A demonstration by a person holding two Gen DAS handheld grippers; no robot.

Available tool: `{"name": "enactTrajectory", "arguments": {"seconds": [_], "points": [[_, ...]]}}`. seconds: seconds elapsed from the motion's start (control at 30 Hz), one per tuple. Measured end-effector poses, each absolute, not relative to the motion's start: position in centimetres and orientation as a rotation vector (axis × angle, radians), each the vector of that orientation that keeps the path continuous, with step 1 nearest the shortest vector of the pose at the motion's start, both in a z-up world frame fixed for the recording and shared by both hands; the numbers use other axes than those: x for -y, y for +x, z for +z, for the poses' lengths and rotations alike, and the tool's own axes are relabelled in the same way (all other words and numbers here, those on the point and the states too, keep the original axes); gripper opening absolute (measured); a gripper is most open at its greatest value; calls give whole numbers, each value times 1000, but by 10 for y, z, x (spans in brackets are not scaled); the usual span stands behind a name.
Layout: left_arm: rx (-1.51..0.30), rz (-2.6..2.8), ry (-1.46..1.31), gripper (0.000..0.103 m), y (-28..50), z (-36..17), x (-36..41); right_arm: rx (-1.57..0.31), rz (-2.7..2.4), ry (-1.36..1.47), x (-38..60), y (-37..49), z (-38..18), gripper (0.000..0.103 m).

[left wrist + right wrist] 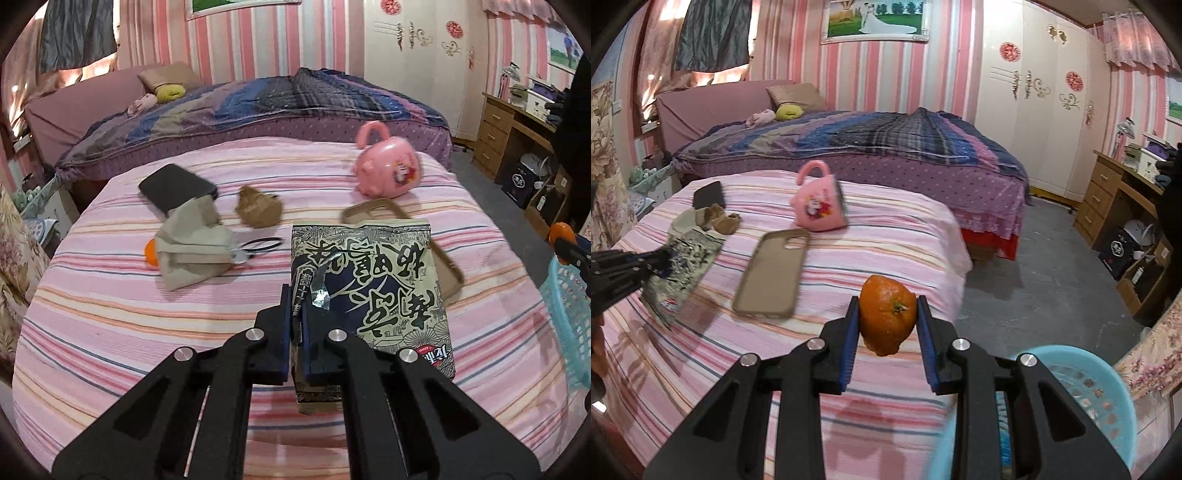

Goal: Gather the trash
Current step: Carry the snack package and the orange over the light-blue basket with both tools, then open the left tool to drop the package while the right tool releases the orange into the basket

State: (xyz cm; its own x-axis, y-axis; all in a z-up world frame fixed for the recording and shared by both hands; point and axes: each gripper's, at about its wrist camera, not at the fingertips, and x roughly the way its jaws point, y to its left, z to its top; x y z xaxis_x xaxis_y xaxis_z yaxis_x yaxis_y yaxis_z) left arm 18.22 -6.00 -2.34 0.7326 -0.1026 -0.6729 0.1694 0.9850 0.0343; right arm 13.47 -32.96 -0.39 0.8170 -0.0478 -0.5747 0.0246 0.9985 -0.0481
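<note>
My left gripper (pixel 295 306) is shut on the edge of a printed snack bag (pixel 373 291), held just above the pink striped bedspread (pixel 129 325); the bag also shows in the right wrist view (pixel 683 269). My right gripper (pixel 888 325) is shut on an orange peel (pixel 886 319), held over the bed's right edge, up and left of the blue basket (pixel 1089 391). Crumpled grey paper (pixel 192 243) and a crumpled brown paper (pixel 258 206) lie on the bed beyond the left gripper. A bit of orange (pixel 150 253) peeks from under the grey paper.
On the bed lie a tan phone case (pixel 772 273), a pink cup on its side (pixel 820 206), a black phone (pixel 177 186) and a black hair tie (pixel 262 245). The blue basket's rim shows at the right (pixel 565 314). A larger bed (pixel 886 147) and a desk (pixel 1115 199) stand behind.
</note>
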Motion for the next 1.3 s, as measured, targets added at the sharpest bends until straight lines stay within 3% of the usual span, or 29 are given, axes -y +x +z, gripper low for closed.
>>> {"name": "enactTrajectory", "arguments": {"seconds": [0.77,1.17,1.2,1.3], "points": [[-680,-438,186,3,110,-14,286,-632,-293,107,486,50,-24,30],[-698,-496,251,7,97,-34,352,-662,-316,138,527,20,-41,30],[-699,-504,251,13,97,-36,356,-665,-314,142,528,19,-42,30],[-700,-506,246,51,97,-39,360,-669,-314,145,531,18,-44,30]]}}
